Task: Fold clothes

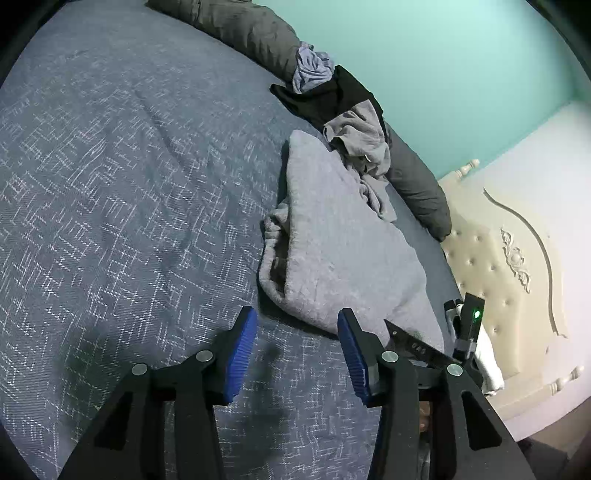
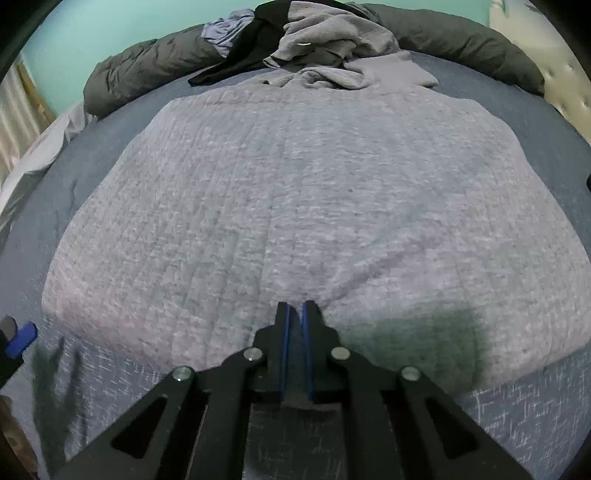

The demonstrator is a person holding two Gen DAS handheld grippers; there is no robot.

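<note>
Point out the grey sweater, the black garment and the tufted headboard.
grey sweater [image 2: 295,192]: right wrist view, middle of its flat body.
black garment [image 1: 328,94]: left wrist view, its exposed centre in the pile.
tufted headboard [image 1: 491,280]: left wrist view, on the buttoned cream padding.

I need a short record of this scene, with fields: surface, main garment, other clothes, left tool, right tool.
surface: bed with blue patterned cover
main garment: grey sweater, lying partly folded on the cover
other clothes: pile at the far edge, with a grey garment, a black garment and a blue-grey garment, against a dark rolled duvet
left tool: open, nothing between its pads, beside the sweater's near corner
right tool: shut, its tips at the sweater's near edge; whether it pinches fabric cannot be told
</note>
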